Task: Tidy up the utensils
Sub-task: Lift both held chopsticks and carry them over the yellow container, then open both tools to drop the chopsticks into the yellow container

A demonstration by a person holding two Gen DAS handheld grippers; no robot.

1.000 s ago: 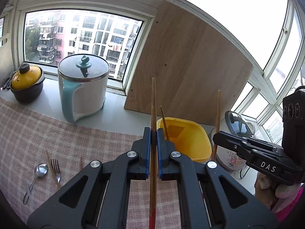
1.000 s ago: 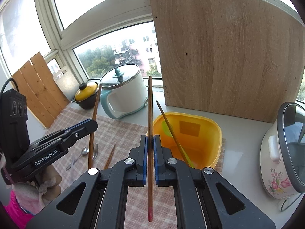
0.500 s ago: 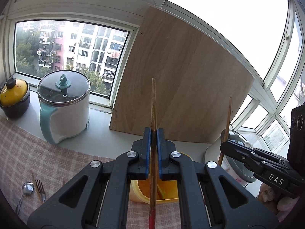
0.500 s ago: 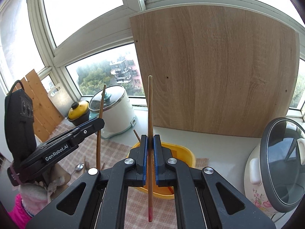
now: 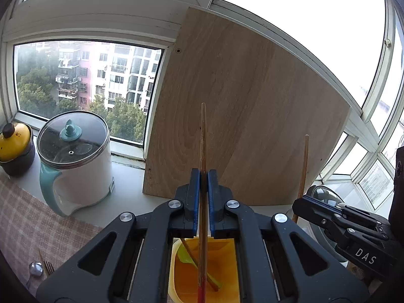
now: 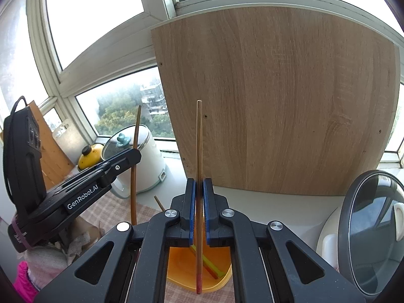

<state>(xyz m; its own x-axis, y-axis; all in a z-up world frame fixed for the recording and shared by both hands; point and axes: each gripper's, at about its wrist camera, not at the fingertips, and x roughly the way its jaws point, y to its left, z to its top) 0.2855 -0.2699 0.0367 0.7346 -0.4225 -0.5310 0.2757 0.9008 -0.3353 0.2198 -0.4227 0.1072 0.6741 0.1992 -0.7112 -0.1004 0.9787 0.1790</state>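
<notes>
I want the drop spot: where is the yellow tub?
In both wrist views the yellow tub sits bottom centre, under the held chopsticks, before the wooden board.

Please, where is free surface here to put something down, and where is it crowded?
Free: the white sill between the white pot and the wooden board, and the checked cloth before that pot. Crowded: the yellow bin holding utensils, and the cooker beside it.
</notes>
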